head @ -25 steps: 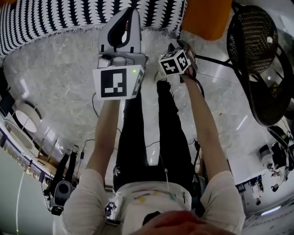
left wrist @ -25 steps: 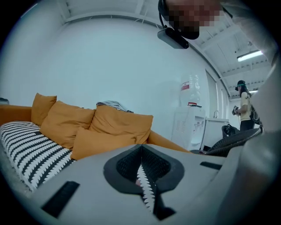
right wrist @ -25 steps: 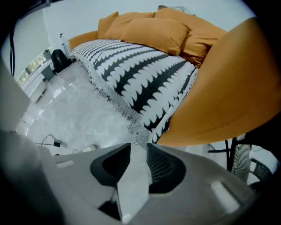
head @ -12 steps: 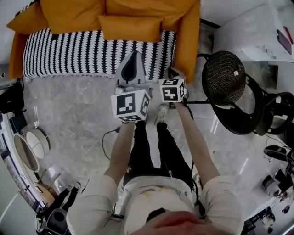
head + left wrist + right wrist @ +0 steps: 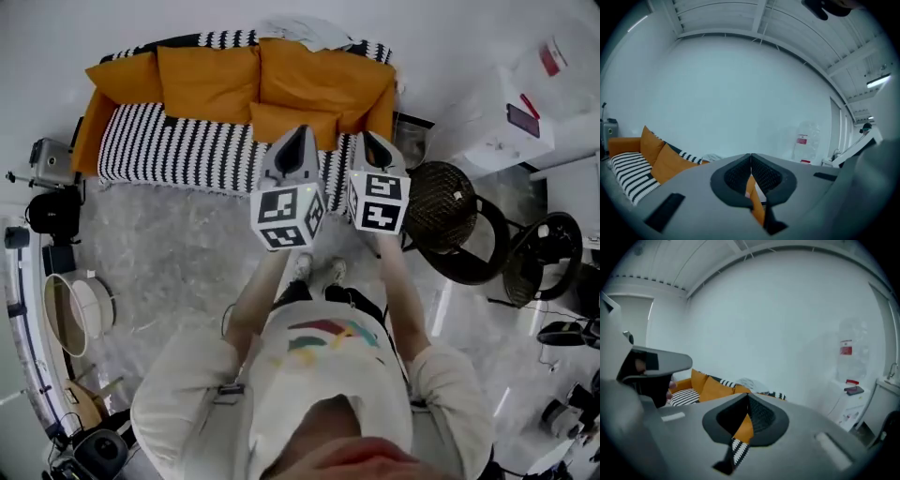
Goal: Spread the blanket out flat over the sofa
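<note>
The person stands facing the orange sofa (image 5: 89,141), which sits at their twelve o'clock against the wall. Both tools are held up level in front of the chest. The left gripper (image 5: 294,133) has its tongs pressed tight together with nothing caught in them, and the right gripper (image 5: 367,141) is the same, pinched shut and empty. The scraps of orange and stripe showing past the pads look to me like the sofa beyond, not cloth in the grip. The black-and-white blanket (image 5: 178,150) lies along the seat from about ten o'clock to twelve, its fringe hanging over the front edge, with the orange cushions (image 5: 206,80) resting on its back part. It already looks close to flat, so I'd say the job now is checking and tidying. That means opening both tongs, taking the front hem near each end, and drawing it outward evenly, not tugging one corner, so the stripes run straight and the cushions stay put. The blanket's end toward one o'clock is hidden behind the two grippers, so I can't tell whether it reaches the arm there or bunches. Whether the striped band (image 5: 220,39) along the top of the backrest is the same blanket is unclear too, and so is what the pale cloth (image 5: 305,31) up there is.
</note>
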The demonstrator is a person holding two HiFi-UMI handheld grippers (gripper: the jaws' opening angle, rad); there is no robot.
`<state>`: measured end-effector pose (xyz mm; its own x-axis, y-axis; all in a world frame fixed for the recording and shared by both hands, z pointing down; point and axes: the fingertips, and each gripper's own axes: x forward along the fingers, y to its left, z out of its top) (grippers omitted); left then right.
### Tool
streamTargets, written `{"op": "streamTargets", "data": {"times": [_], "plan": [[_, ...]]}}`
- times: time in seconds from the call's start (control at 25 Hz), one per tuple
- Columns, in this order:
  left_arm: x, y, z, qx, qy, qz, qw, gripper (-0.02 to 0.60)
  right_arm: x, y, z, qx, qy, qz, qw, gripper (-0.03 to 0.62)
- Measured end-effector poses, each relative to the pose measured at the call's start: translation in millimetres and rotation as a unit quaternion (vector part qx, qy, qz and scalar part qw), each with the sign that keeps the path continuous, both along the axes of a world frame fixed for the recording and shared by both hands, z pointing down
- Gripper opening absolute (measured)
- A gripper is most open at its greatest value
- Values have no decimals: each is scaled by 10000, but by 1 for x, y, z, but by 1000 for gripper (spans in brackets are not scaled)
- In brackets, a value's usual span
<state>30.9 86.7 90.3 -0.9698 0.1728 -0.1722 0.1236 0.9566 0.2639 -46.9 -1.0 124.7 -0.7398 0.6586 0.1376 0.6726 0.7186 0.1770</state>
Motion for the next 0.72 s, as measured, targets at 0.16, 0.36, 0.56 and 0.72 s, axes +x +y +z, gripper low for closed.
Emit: {"op": "streamTargets", "data": {"times": [0.16,0.36,0.56,0.72], "plan": [[38,-28,-44,-437,-240,279,9984,15,64,-17,-66,-287,-787,-210,9963,5],[82,-49,-68,-875,-548,384,9939,15,125,-42,-107,-745,-1413,-248,9868,5],[100,-64,-82,-1325,-821,267,9874,15,159,-65,-112,-866,-1796,-158,9798,5],[106,-67,-86,-1375,-927,230,9859,15,168,-70,-114,-759,-1973,-166,9773,5]]}}
